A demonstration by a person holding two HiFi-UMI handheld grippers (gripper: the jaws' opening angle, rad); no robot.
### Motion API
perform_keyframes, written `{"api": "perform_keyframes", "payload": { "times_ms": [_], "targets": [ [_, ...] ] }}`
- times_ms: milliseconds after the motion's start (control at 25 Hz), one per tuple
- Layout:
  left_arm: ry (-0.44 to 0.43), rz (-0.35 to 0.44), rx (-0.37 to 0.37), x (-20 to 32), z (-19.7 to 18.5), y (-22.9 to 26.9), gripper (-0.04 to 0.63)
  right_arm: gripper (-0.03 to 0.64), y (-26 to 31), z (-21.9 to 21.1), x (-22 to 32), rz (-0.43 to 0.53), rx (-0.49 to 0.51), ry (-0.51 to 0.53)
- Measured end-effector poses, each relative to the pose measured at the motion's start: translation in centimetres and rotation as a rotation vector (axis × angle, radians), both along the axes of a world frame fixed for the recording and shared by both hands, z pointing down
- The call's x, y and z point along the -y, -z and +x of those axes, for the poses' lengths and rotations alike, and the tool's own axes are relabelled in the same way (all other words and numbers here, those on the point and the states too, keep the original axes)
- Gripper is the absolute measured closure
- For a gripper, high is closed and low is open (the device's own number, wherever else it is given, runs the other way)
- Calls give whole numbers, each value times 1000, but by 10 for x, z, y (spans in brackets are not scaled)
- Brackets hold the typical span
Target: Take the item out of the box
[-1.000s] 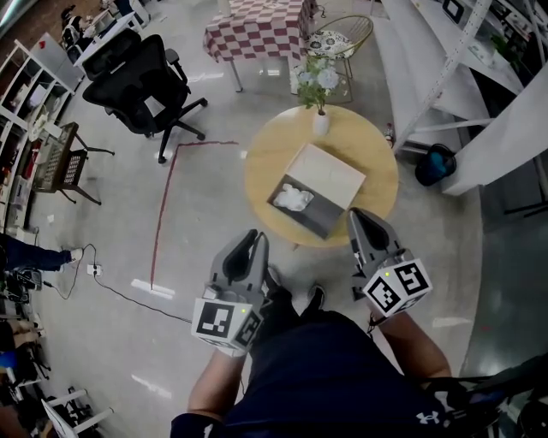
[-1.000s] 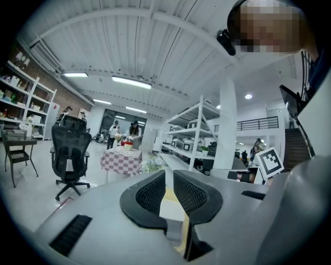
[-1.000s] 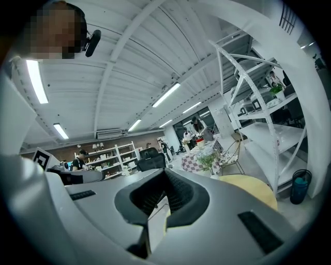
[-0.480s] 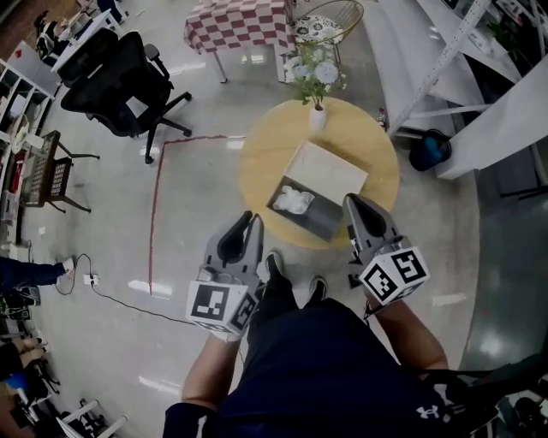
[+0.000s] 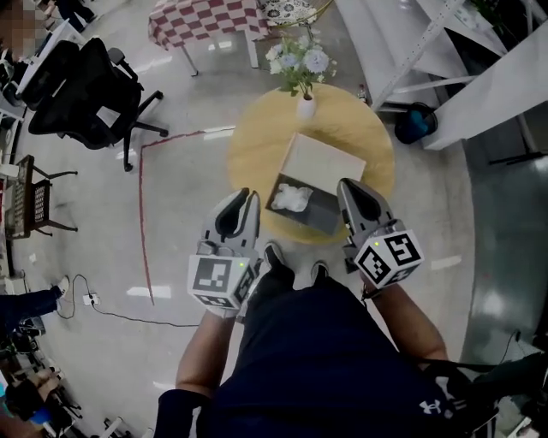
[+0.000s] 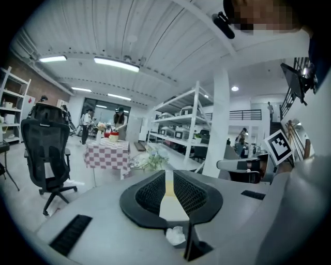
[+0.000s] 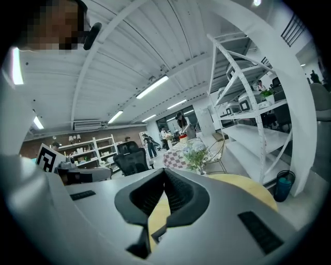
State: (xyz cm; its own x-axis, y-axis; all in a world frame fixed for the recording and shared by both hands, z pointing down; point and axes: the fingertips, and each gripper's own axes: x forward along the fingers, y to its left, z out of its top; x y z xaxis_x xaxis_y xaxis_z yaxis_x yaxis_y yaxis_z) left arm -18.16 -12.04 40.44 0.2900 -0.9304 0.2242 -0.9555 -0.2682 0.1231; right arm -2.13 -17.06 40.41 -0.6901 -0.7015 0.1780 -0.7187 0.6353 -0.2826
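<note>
**White wad in the open box, tongs on either side**

The crumpled white item (image 5: 291,198) lies in the dark inside of the open box (image 5: 315,222), at the box's left end. The box's pale lid (image 5: 322,162) is folded back on the far side. The box stands on a round wooden surface (image 5: 253,150), toward the edge nearest the person. A white vase of flowers (image 5: 306,106) stands at the far edge, apart from the box.

The left tongs (image 5: 247,198) hang over the near left rim of the surface, near the box's left corner. Their jaws stand a narrow slit apart, with nothing between them. The right tongs (image 5: 349,186) hang just beside the box's right side. Their jaw tips meet, and they hold nothing. Neither pair touches the item.

Below the surface's near edge, the person's two shoes (image 5: 276,257) stand on the grey floor (image 5: 188,239). Farther off to the left is a black office chair (image 5: 81,85), and beyond the vase stands a table under a checked cloth (image 5: 201,17).
</note>
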Motion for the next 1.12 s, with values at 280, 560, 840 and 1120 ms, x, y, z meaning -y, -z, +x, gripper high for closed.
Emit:
{"api": "perform_keyframes", "payload": {
  "times_ms": [280, 560, 840, 1120],
  "targets": [
    [-184, -114, 61, 28, -2, -57, 534, 604, -16, -8, 16, -32, -43, -102],
    [-385, -262, 171, 38, 26, -130, 534, 606, -49, -5, 21, -103, -83, -143],
    [-495, -411, 270, 43, 53, -192, 534, 604, -75, -8, 25, -175, -70, -111],
    [-557, -546, 378, 46, 71, -249, 509, 604, -85, 8, 34, -202, -51, -106]
  ]
}}
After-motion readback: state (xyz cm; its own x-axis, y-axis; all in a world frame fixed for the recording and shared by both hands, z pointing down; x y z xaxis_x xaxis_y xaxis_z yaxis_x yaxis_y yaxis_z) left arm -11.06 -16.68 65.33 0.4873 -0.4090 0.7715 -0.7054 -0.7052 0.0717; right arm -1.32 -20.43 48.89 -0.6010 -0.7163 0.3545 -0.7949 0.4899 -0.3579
